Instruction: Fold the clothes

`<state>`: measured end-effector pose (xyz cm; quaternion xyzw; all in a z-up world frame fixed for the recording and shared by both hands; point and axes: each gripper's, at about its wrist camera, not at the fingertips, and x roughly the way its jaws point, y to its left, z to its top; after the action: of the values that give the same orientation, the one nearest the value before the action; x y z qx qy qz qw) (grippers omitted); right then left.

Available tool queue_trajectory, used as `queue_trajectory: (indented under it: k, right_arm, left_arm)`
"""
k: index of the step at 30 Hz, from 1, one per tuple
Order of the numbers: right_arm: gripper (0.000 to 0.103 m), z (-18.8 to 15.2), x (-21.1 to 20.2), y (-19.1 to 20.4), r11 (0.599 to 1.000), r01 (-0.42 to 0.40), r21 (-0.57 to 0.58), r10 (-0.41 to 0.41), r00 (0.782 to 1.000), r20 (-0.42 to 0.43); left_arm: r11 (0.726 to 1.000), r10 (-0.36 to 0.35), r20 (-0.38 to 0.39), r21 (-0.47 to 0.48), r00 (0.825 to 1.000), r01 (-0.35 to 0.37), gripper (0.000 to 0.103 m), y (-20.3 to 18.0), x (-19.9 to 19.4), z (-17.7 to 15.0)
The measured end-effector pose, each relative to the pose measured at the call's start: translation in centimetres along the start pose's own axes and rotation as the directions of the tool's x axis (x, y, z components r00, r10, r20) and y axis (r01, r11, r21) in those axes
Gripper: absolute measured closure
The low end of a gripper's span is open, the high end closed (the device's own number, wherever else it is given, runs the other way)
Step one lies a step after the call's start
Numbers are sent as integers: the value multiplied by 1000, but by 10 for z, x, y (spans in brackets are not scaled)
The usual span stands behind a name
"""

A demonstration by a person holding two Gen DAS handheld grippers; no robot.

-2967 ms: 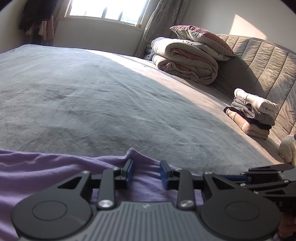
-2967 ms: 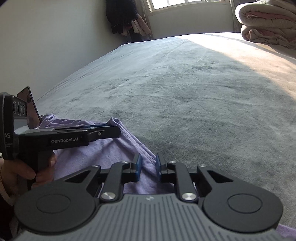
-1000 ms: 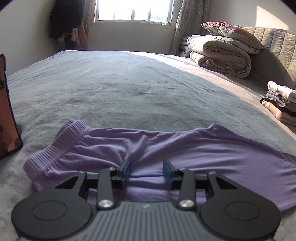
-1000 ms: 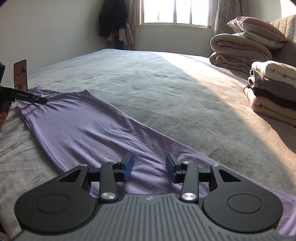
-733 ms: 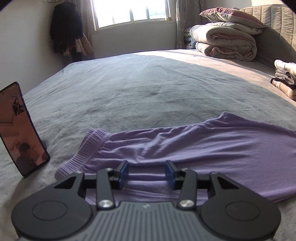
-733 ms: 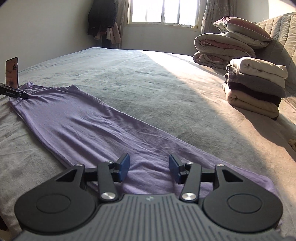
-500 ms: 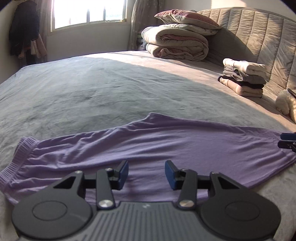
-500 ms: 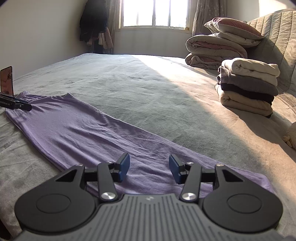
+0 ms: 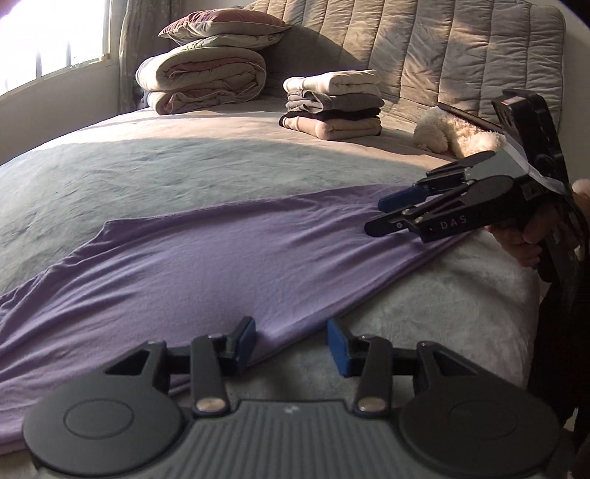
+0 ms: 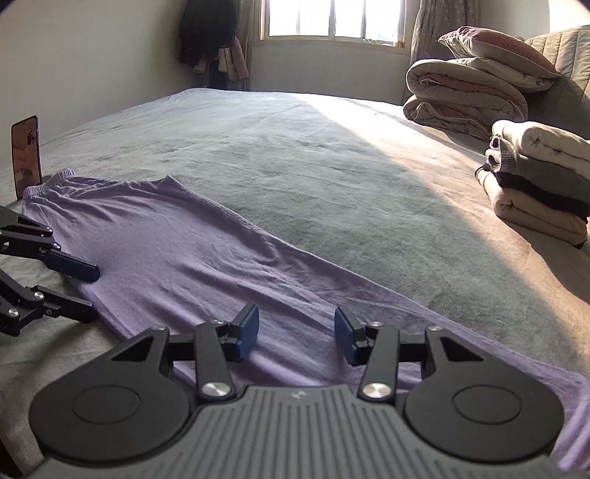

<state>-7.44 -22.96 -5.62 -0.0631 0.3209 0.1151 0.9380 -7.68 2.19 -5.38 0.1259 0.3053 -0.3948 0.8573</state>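
Purple pants (image 9: 206,265) lie flat and folded lengthwise on the grey bed (image 9: 147,165). In the right wrist view the pants (image 10: 206,250) run from the waistband at far left to the leg ends at lower right. My left gripper (image 9: 291,341) is open and empty, over the pants' near edge. It also shows at the left of the right wrist view (image 10: 90,293). My right gripper (image 10: 295,335) is open and empty, low over the leg part. It also shows at the right of the left wrist view (image 9: 376,215), above the leg ends.
A stack of folded clothes (image 9: 332,108) and folded quilts with a pillow (image 9: 202,77) sit by the padded headboard (image 9: 461,55). A white plush toy (image 9: 453,136) lies near them. A phone (image 10: 25,149) stands by the waistband. A window (image 10: 332,18) is behind.
Both grippers let go of the pants and opened after laying them flat. The left gripper swung from the waistband end toward the right, and the right gripper now shows close in its view.
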Motion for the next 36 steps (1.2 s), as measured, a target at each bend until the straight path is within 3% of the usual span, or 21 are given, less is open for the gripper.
queue_trajectory:
  k: [10, 16, 20, 28, 34, 36]
  right_arm:
    - [55, 38, 46, 0, 993, 75, 96, -67, 994, -88]
    - [55, 51, 63, -11, 983, 80, 163, -73, 996, -52]
    - [55, 52, 48, -15, 984, 83, 159, -79, 996, -28]
    - [55, 13, -5, -39, 979, 105, 174, -98, 994, -44]
    - [55, -25, -34, -58, 985, 130, 115, -122, 990, -73]
    - [54, -34, -44, -71, 982, 141, 124, -132, 988, -78]
  left_arm:
    - [996, -61, -31, 67, 998, 63, 60, -10, -6, -4]
    - [988, -70, -73, 134, 995, 80, 60, -16, -6, 8]
    - [986, -98, -51, 130, 994, 104, 60, -19, -4, 20]
    - [980, -173, 6, 104, 985, 171, 60, -42, 23, 43]
    - [957, -228, -89, 163, 970, 240, 59, -68, 46, 46]
    - [941, -272, -128, 174, 954, 292, 59, -73, 47, 48]
